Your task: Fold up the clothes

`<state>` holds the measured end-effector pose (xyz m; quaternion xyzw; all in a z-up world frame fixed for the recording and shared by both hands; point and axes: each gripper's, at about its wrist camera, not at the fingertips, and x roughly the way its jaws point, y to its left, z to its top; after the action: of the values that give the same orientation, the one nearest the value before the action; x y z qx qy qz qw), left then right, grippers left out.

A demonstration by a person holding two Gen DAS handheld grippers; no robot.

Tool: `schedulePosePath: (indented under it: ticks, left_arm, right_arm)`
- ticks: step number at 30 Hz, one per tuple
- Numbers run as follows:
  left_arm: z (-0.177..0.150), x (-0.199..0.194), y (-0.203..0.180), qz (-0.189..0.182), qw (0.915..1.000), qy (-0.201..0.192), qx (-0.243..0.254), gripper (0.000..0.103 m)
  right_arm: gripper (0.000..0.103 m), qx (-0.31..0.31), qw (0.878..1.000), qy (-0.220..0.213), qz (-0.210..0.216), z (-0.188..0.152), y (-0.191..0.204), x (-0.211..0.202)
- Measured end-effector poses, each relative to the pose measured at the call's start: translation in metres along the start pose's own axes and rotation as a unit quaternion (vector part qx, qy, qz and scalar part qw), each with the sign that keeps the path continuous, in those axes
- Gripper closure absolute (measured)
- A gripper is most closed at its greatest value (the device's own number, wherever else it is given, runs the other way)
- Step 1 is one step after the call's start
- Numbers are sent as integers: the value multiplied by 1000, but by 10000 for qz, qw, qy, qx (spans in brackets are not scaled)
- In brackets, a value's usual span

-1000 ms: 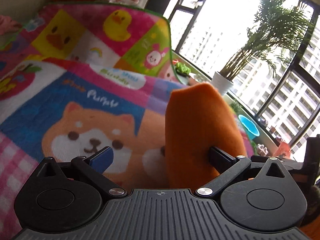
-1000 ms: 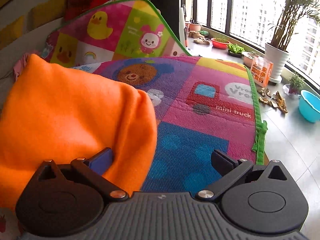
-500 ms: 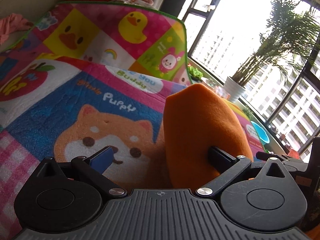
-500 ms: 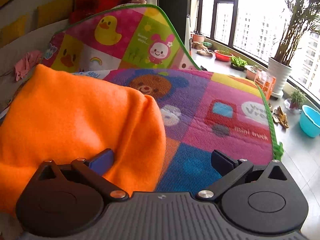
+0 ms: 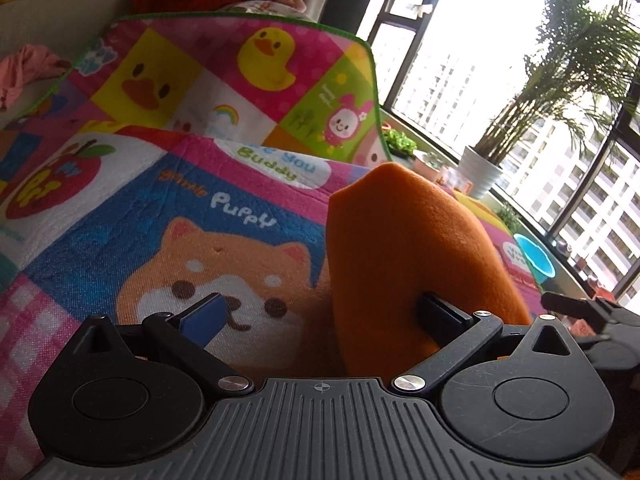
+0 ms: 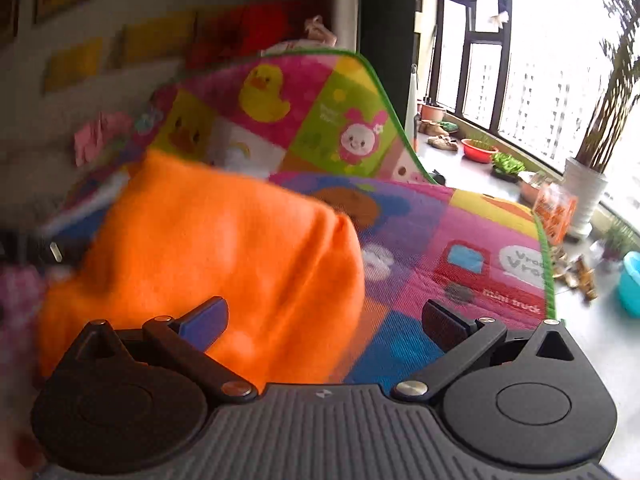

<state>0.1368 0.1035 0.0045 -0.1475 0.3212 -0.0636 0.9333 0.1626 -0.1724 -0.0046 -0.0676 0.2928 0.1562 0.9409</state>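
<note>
On play mat [image 5: 120,216]: "Puppy", "Buddy"; orange cloth [image 5: 400,248] beside.

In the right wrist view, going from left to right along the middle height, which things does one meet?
Orange cloth → play mat with the red truck picture → orange packet → white plant pot → turquoise basin at the right edge.

orange cloth [image 6: 224,264] crowding both tools, play mat [image 6: 460,280] rightward clear
</note>
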Motion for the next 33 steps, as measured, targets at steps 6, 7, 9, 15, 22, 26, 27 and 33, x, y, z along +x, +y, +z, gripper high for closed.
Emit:
schedulePosePath:
  ticks: [6, 7, 9, 15, 22, 26, 27, 33]
  left_arm:
    - [14, -24, -5, -31, 9996, -216, 173, 0]
    - [18, -26, -6, -36, 9995, -263, 174, 0]
    - [24, -25, -10, -26, 9993, -285, 225, 0]
    - [17, 14, -31, 152, 9972, 72, 729, 0]
    - [17, 22, -27, 166, 9974, 107, 689, 0]
    - [17, 18, -26, 191, 9972, 128, 710, 0]
    - [18, 16, -25, 179, 9972, 123, 713, 0]
    - [48, -7, -25, -152, 9982, -398, 433, 0]
  right_arm:
    - [0, -129, 9995, 192, -237, -16, -5, 8]
    - [0, -110, 9995, 180, -242, -18, -6, 6]
    - [0, -70, 9995, 157, -252, -22, -8, 4]
    - [0, -163, 9998, -23, -121, -17, -10, -11]
    - [0, -109, 9960, -552, 689, -2, 3, -32]
    - [0, -246, 9982, -214, 510, -10, 13, -9]
    - [0, -195, 9984, -140, 517, -12, 13, -4]
    - [0, -335, 9985, -73, 423, -16, 17, -7]
